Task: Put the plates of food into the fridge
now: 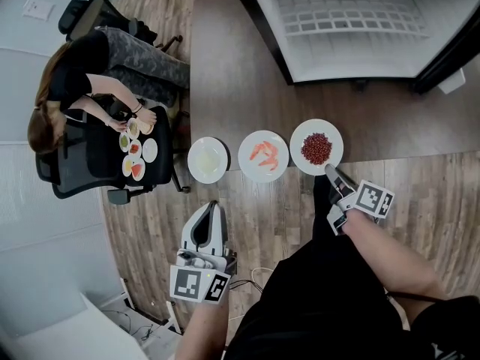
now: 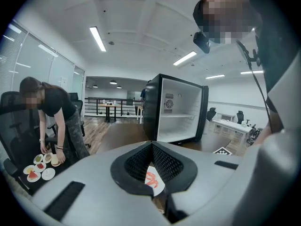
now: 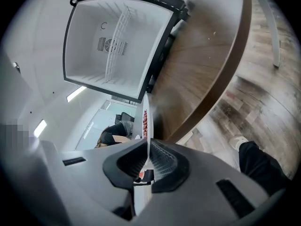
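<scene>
Nearest the head camera are 2 grippers, 1 in each hand. Of these, the right gripper [image 1: 331, 171] [image 3: 148, 147] has its jaws closed on the rim of the plate of red food [image 1: 316, 147] [image 3: 145, 119], at the edge farthest from the fridge [image 1: 360, 28] [image 3: 108, 46]. That plate is round, so it has no long axis. It lies face up in the head view; in the right gripper view it shows edge-on, running from the jaws toward the fridge. It is 1 of 3 plates in a row on the floor before the 1 fridge, which stands open. Beside it is the plate of shrimp [image 1: 263, 156] [image 2: 151, 180], then the pale plate [image 1: 208, 160]. The left gripper [image 1: 212, 207] [image 2: 151, 145] hangs farther from the fridge than the row, apart from the pale plate, its jaw tips together on nothing. Well left of the fridge in the head view, 1 other person [image 1: 82, 73] [image 2: 51, 107] bends over a black chair [image 1: 90, 163] bearing several small dishes [image 1: 150, 150].
</scene>
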A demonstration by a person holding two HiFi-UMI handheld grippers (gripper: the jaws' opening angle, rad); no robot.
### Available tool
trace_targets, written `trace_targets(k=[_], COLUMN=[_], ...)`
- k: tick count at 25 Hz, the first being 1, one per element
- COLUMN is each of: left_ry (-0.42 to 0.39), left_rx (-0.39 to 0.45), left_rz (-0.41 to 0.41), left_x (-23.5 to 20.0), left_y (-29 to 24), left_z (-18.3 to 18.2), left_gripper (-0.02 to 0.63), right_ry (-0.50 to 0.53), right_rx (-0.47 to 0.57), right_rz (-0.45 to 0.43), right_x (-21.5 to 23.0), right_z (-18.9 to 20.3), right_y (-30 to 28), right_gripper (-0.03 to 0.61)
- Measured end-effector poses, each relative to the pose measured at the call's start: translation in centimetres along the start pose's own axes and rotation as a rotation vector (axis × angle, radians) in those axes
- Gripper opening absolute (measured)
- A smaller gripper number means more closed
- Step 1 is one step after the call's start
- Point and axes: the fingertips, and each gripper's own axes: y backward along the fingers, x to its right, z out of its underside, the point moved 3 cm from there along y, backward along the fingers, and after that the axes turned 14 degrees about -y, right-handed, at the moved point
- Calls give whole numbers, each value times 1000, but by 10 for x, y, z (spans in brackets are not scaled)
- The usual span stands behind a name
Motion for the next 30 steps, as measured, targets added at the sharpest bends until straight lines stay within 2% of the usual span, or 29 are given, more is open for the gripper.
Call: trace_targets(k=[3, 8, 15, 20, 30], left_ry=[-1, -13, -27, -50, -60], left_rx=[12, 25, 67, 124, 197], left_rz=[13, 16, 6, 14, 6], left_x=[5, 7, -1, -6, -15], left_y=[2, 4, -10, -23, -34], left_z=[-3, -8, -32, -57, -90], left_gripper=[3, 3, 3, 3, 3], right_ry=[-32, -20, -109, -142, -112], right_rx=[7, 18, 2, 1, 34], right_rz=[-43, -41, -271, -295, -323], right_x=[0, 2, -48, -74, -113], right_z=[0, -6, -14, -27, -58], right_y=[0, 8, 6, 10, 28], right_gripper=[18, 18, 18, 18, 18])
